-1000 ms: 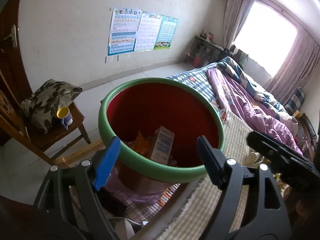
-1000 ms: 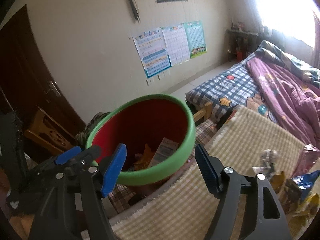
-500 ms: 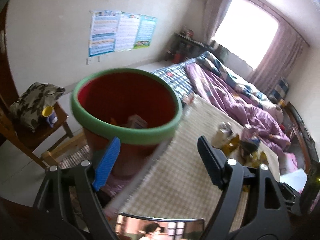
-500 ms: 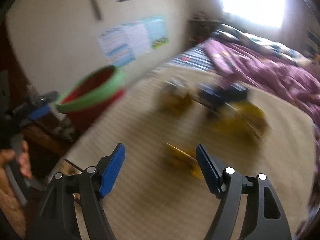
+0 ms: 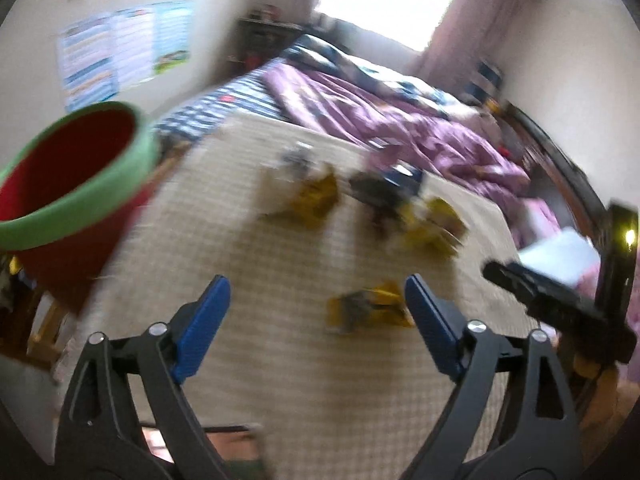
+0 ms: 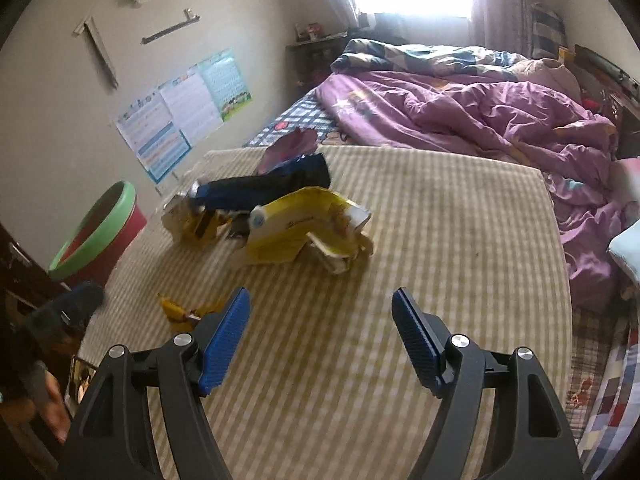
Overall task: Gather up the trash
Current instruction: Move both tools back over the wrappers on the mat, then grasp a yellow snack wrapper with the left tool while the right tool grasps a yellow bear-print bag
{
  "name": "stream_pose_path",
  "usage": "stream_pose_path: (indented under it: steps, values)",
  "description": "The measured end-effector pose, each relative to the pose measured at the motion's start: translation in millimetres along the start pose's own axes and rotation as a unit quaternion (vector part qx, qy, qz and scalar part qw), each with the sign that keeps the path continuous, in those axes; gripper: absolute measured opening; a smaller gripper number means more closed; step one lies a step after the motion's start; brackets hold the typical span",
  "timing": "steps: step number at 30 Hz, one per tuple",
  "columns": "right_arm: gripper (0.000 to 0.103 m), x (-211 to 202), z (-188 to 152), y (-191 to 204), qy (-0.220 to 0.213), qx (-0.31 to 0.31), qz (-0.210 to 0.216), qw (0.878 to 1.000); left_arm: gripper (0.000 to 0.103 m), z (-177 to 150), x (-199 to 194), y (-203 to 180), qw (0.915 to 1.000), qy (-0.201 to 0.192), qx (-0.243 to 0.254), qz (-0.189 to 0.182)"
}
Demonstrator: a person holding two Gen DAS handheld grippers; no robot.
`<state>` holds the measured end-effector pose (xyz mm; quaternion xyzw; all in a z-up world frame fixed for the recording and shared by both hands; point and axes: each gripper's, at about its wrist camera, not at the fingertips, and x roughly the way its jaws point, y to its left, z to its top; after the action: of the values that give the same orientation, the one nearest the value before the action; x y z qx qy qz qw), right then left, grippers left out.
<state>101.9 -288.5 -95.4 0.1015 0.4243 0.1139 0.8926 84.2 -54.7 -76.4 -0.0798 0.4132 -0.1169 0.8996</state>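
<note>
On mat (image 6: 400, 220): 4 wrappers (image 6: 304, 232), 1 bin (image 6: 96, 232) beside.

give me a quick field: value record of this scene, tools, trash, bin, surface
left tool: open, empty, above the mat
right tool: open, empty, above the mat
surface: checked mat on the bed
trash: yellow wrapper, dark blue packet, small yellow wrapper, all on the mat
bin: red bin with green rim, off the mat's left edge
bedding: purple quilt behind the mat

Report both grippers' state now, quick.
Left gripper: open, holding nothing.
Right gripper: open, holding nothing.
</note>
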Motion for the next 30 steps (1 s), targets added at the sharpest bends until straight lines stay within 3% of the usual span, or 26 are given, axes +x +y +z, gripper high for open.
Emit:
stream_pose_path:
  steps: [4, 11, 14, 15, 19, 27, 29, 30]
  values:
    - [0.072, -1, -5, -10, 0.004, 0.011, 0.007, 1.0, 0.089, -3, 38, -28, 0.998, 0.041, 0.047, 0.011]
    - [0.072, -1, -8, -28, 0.001, 0.032, 0.008, 0.999, 0.085, -15, 69, -38, 0.9937, 0.082, 0.07, 0.029]
    - [0.072, 5, 0, -29, -0.003, 0.029, 0.012, 0.999, 0.068, -17, 67, -36, 0.9939, 0.082, 0.068, 0.03]
    - [0.072, 9, 6, -27, -0.005, 0.024, 0.015, 1.0, 0.055, -18, 68, -33, 0.9939, 0.085, 0.064, 0.029]
    - [0.072, 24, 27, -18, -0.013, -0.005, 0.026, 1.0, 0.039, -20, 60, -28, 0.995, 0.088, 0.045, 0.016]
    - [0.072, 69, 47, -15, 0.017, -0.02, 0.041, 0.999, 0.038, -33, 35, -22, 0.9965, 0.081, 0.021, 0.011]
    - [0.063, 79, 47, -16, 0.031, -0.017, 0.045, 0.998, 0.038, -36, 35, -23, 0.996, 0.085, 0.022, 0.012]
    - [0.046, 83, 47, -17, 0.042, -0.014, 0.048, 0.998, 0.039, -38, 35, -24, 0.9958, 0.087, 0.024, 0.013]
